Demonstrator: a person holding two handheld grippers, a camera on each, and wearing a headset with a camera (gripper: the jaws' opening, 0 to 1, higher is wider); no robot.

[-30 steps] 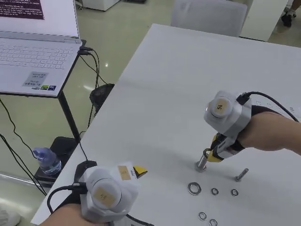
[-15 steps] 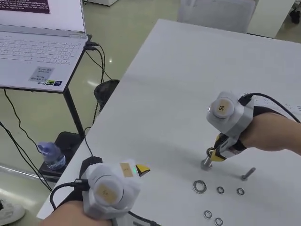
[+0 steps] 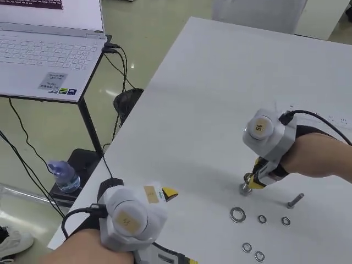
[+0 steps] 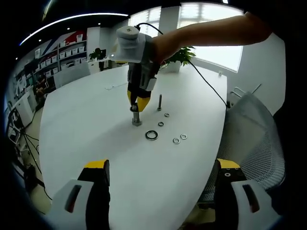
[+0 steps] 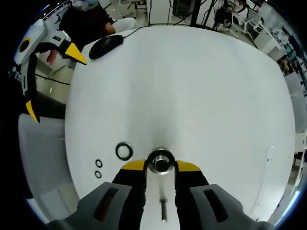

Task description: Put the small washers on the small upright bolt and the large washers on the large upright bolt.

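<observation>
The large bolt (image 3: 245, 189) stands upright on the white table (image 3: 209, 99), and the small bolt (image 3: 295, 200) stands to its right. My right gripper (image 3: 252, 180) is right over the large bolt's top, shut on a large washer (image 5: 160, 161) that sits around the bolt's tip. One large washer (image 3: 237, 214) and several small washers (image 3: 262, 219) lie flat in front of the bolts. My left gripper (image 4: 162, 165) hovers open with nothing between its jaws at the table's near left edge, well back from the bolts (image 4: 136, 117).
A laptop (image 3: 49, 49) sits on a side stand left of the table. Cables and a water bottle (image 3: 65, 176) are on the floor below it. A black mouse (image 5: 106, 45) lies near the table edge. A chair (image 4: 249, 129) stands beside the table.
The head camera has shifted. My right gripper has come down closer onto the large bolt with the washer. The left gripper stays open at the near edge.
</observation>
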